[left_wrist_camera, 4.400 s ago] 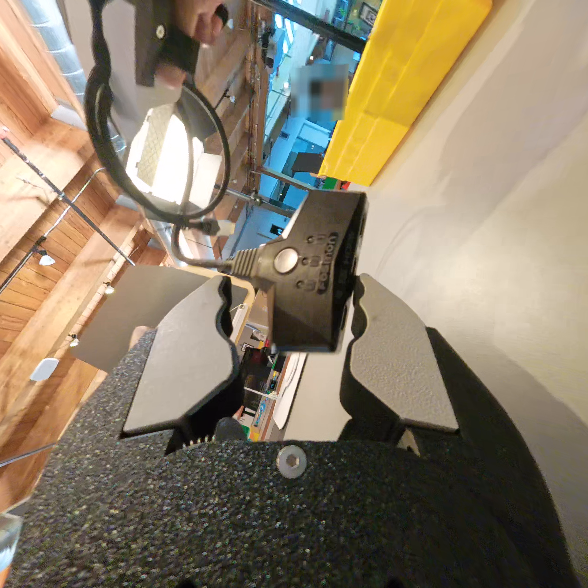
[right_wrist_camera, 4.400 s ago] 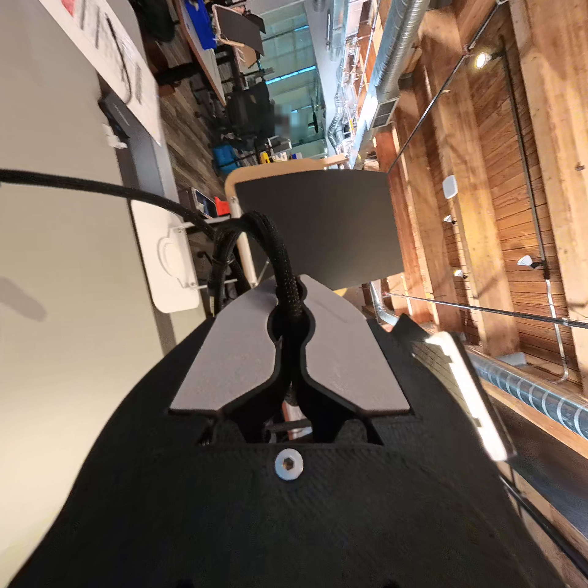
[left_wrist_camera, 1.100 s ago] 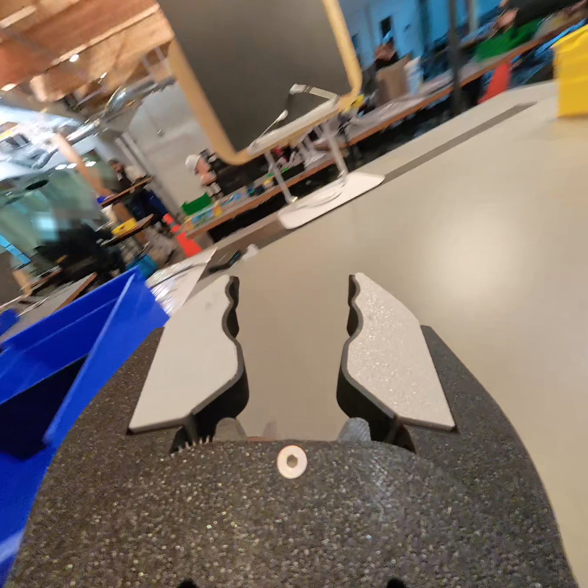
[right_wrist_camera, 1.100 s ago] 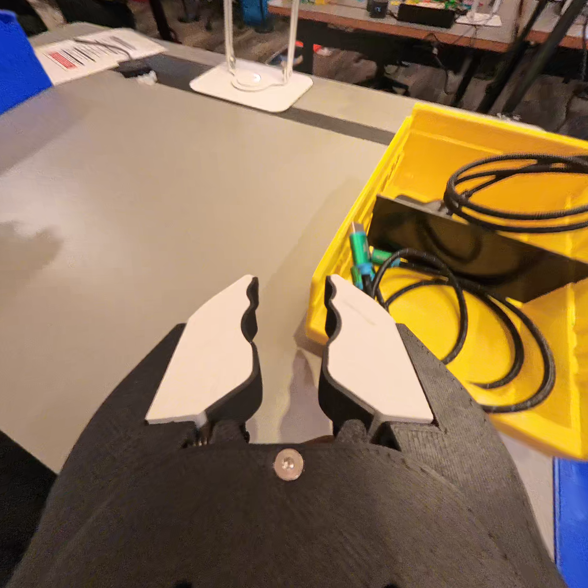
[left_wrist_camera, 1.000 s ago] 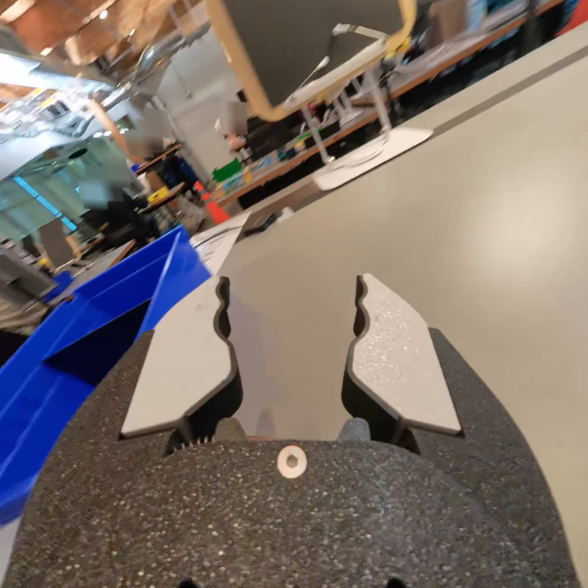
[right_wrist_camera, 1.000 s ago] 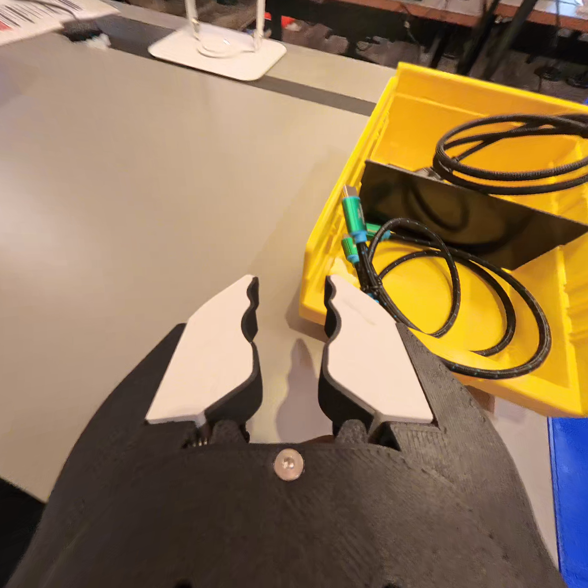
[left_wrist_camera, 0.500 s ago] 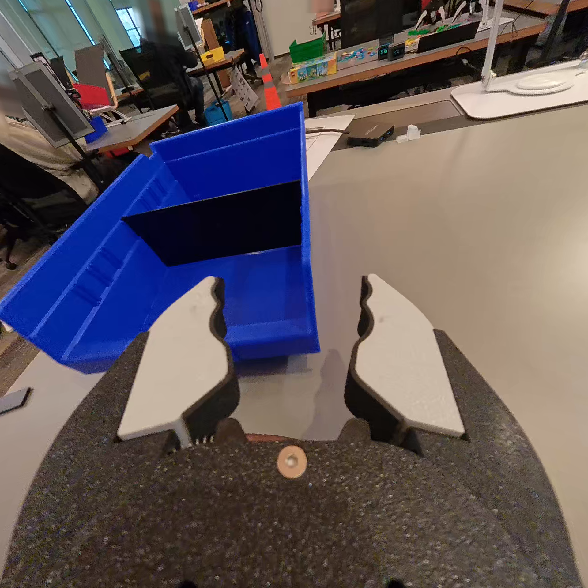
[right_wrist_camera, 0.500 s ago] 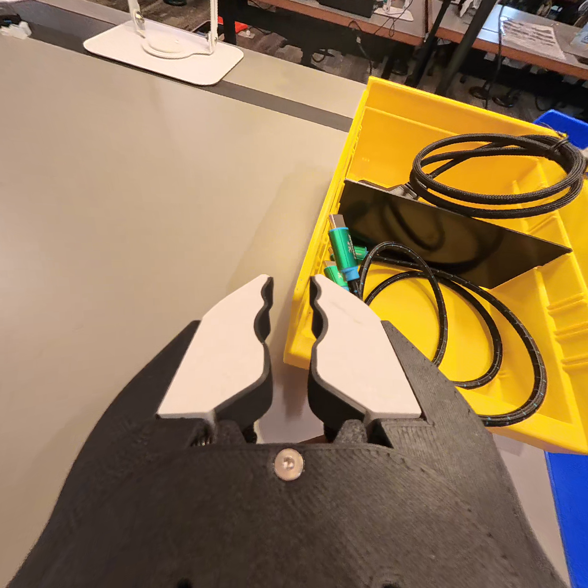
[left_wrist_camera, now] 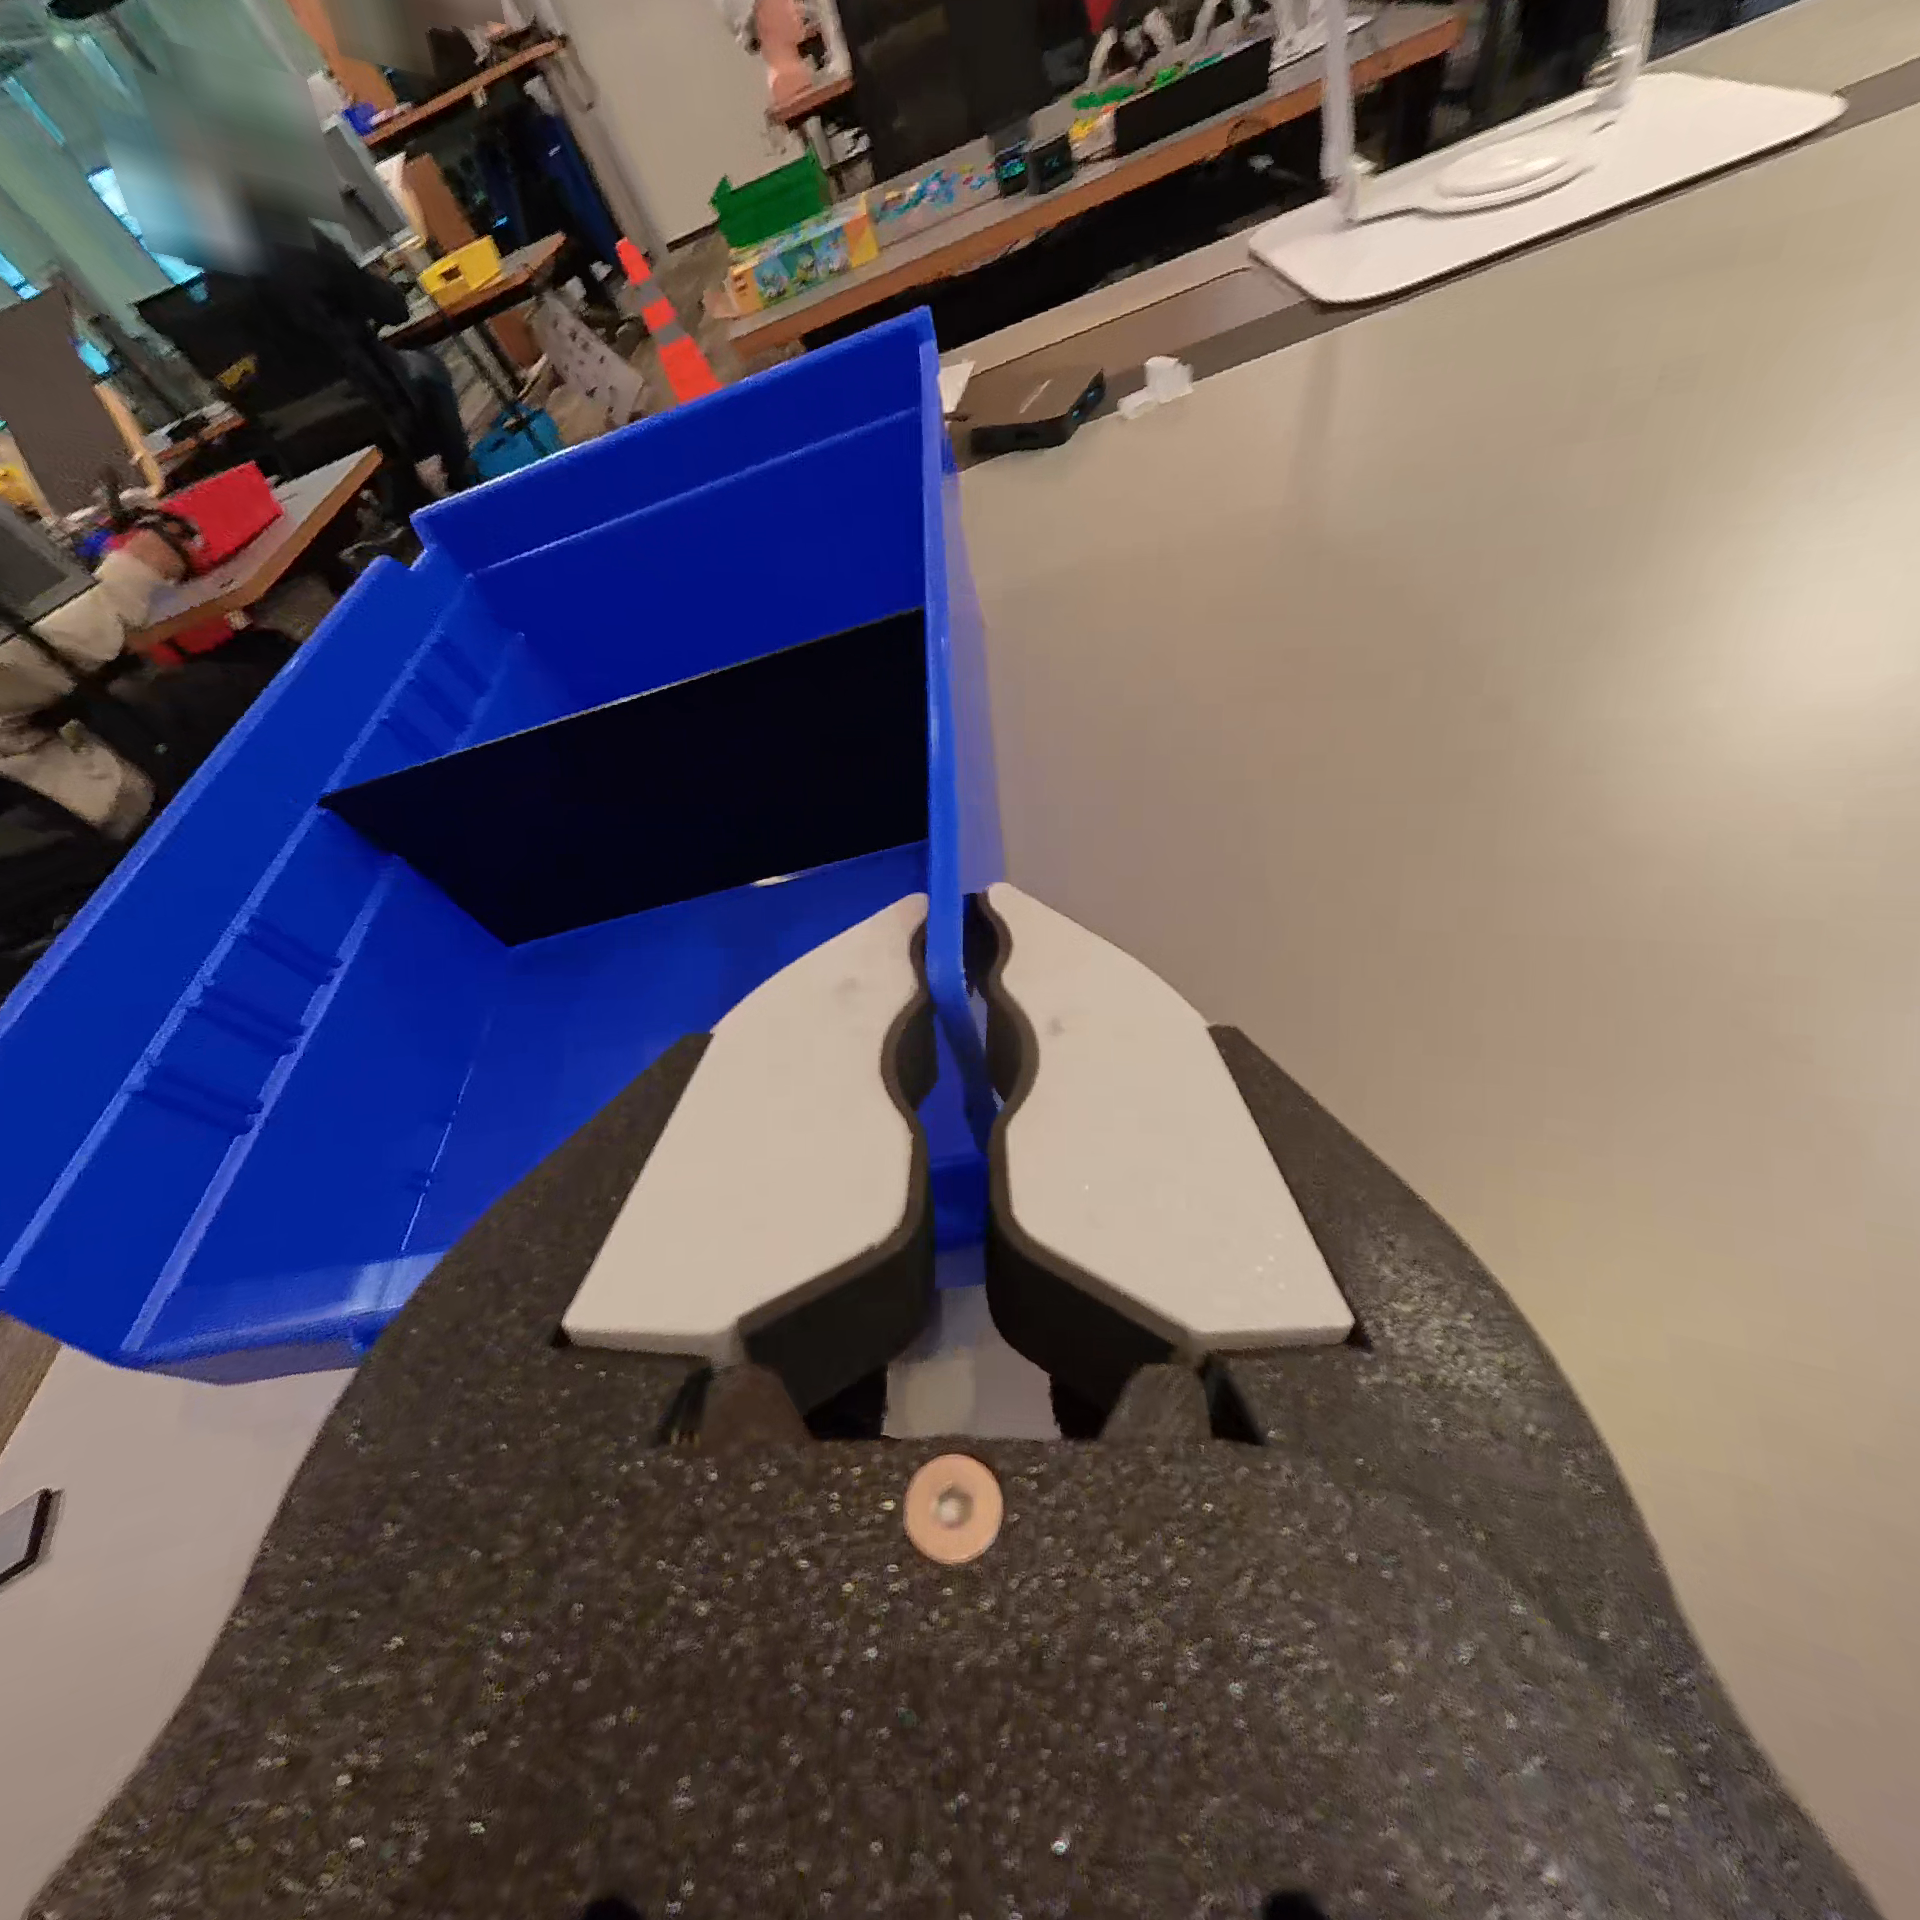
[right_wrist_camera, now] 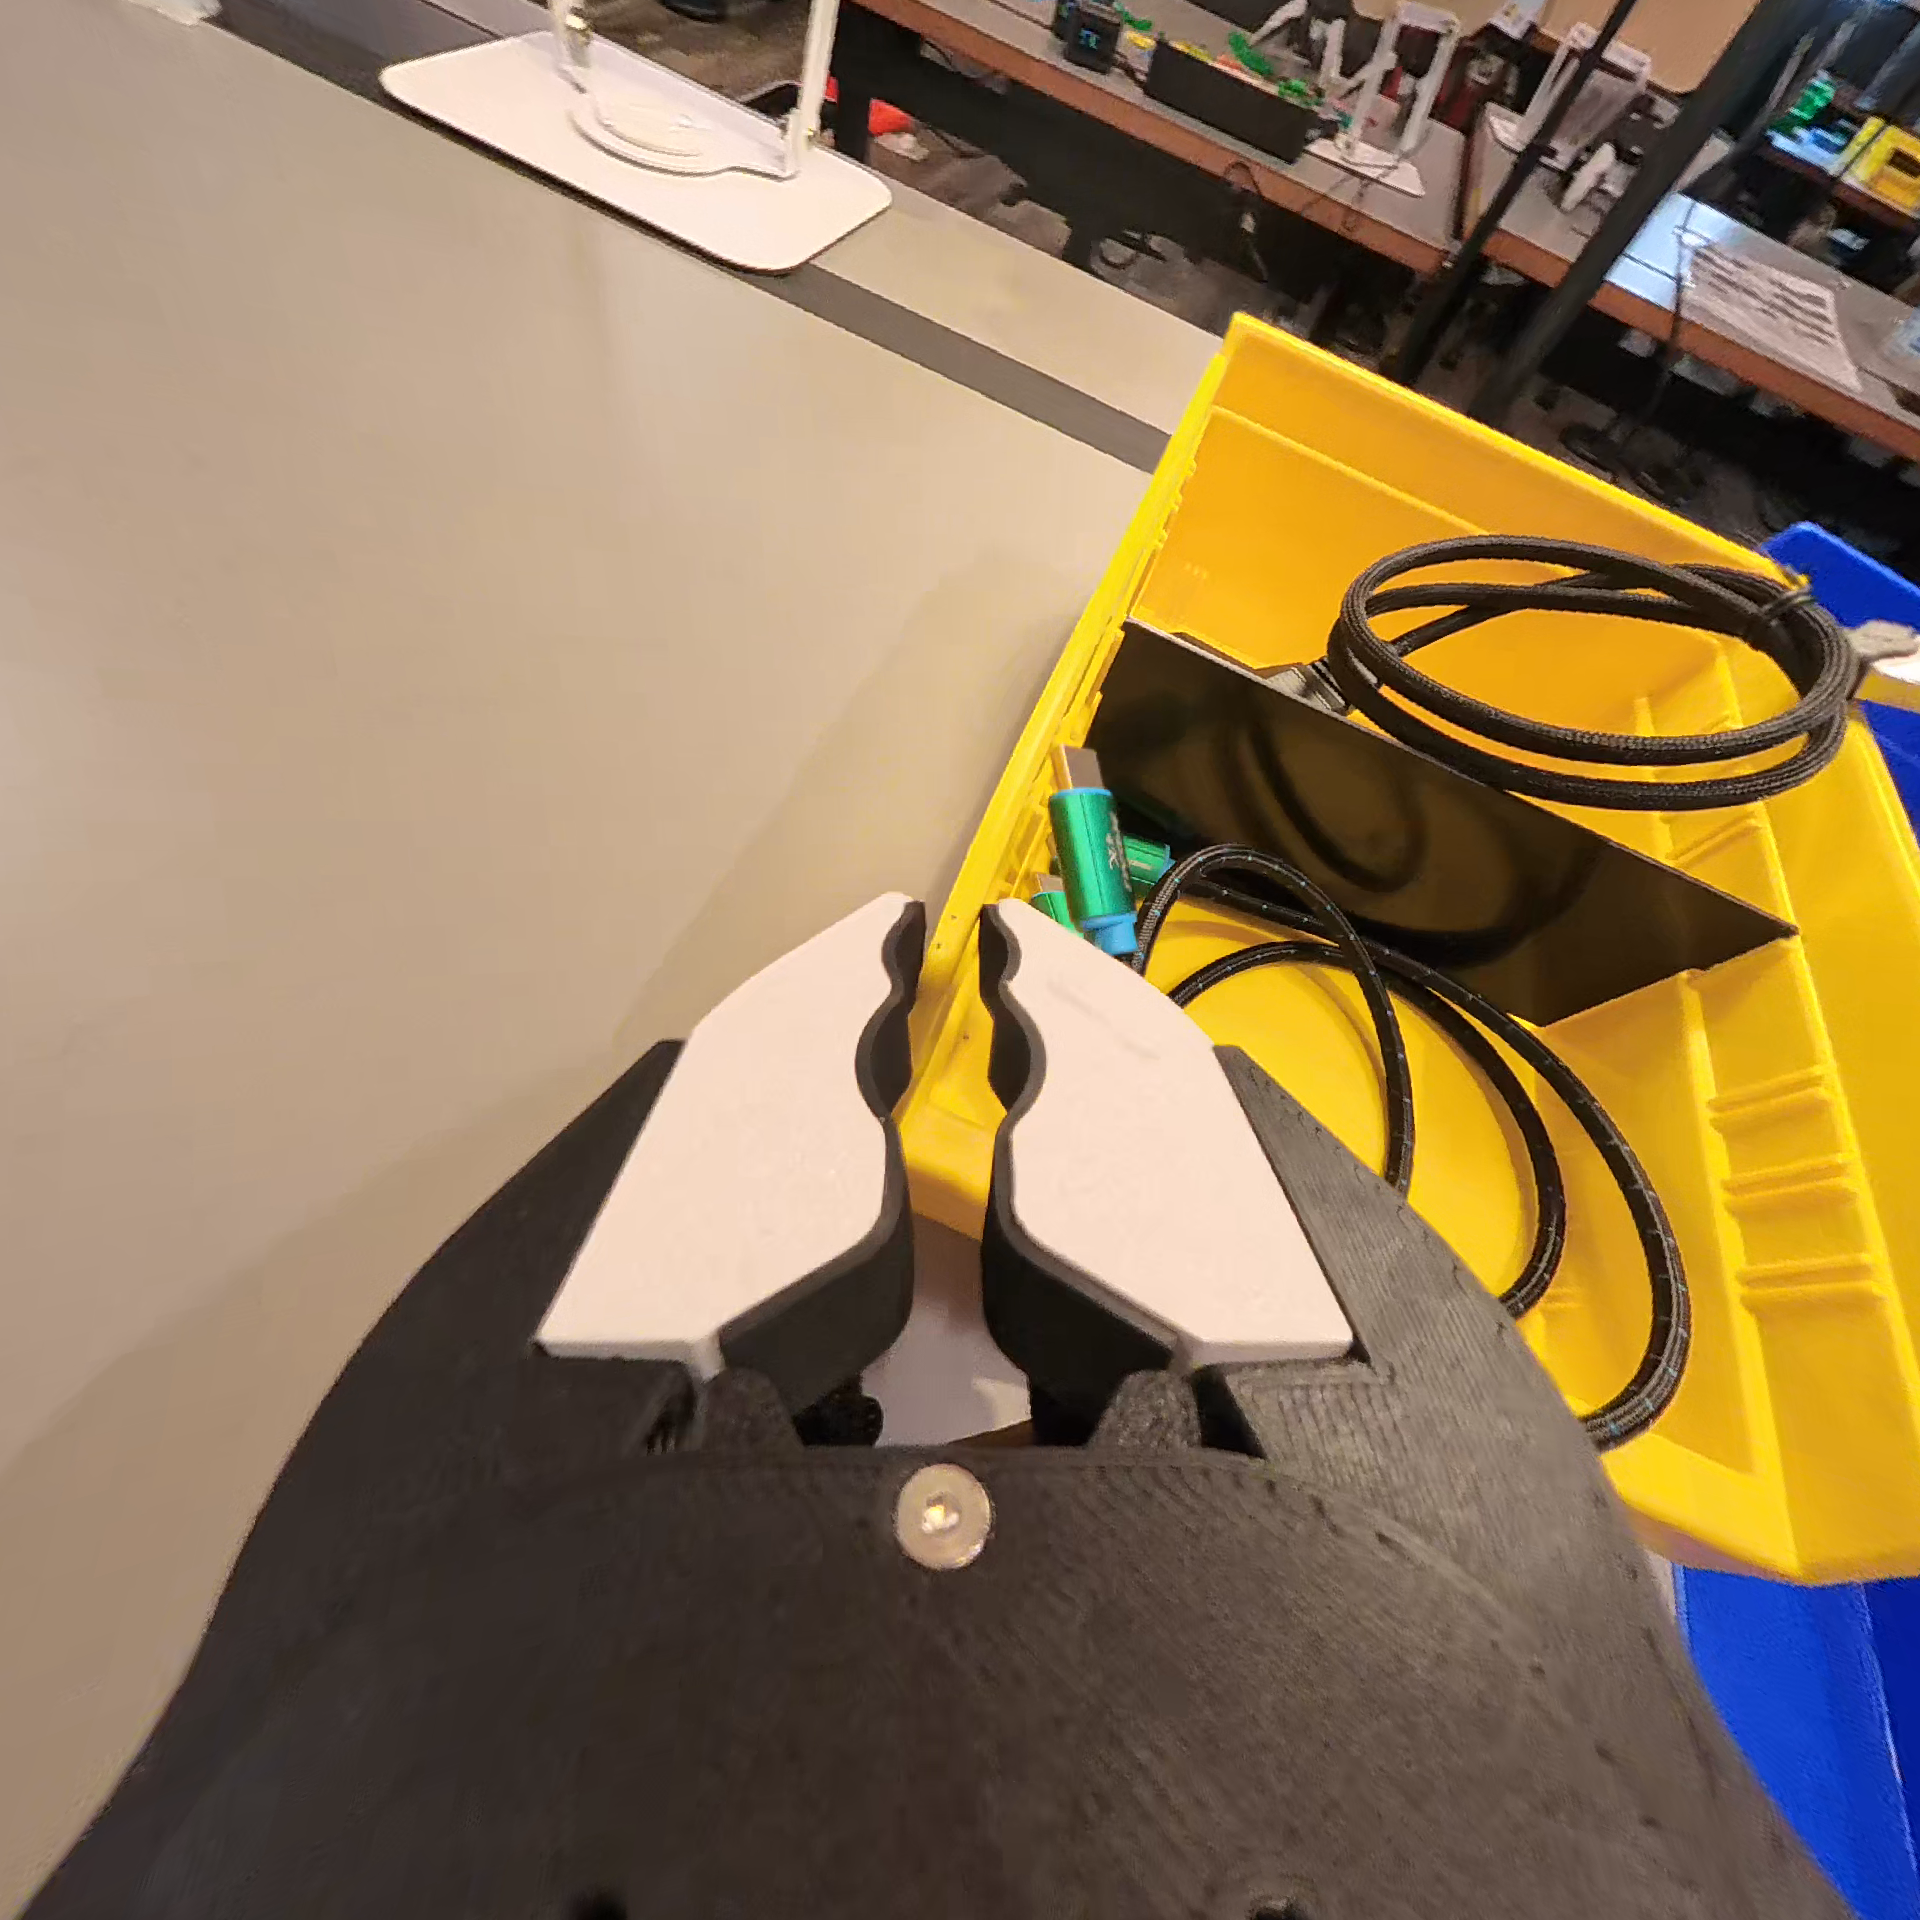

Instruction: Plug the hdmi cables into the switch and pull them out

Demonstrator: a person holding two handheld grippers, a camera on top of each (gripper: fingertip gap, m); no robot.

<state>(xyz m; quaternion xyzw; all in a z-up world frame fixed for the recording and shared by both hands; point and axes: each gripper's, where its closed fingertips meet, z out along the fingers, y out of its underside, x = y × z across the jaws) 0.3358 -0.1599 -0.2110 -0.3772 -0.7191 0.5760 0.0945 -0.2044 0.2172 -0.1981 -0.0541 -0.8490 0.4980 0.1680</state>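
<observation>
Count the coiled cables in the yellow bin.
2: one black coil behind the black divider, one blue-flecked cable with green plugs in front. The yellow bin could hide more beneath.

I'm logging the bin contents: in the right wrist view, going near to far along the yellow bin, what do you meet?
right claw on the bin wall → green plugs → black divider → tied cable coil
</observation>
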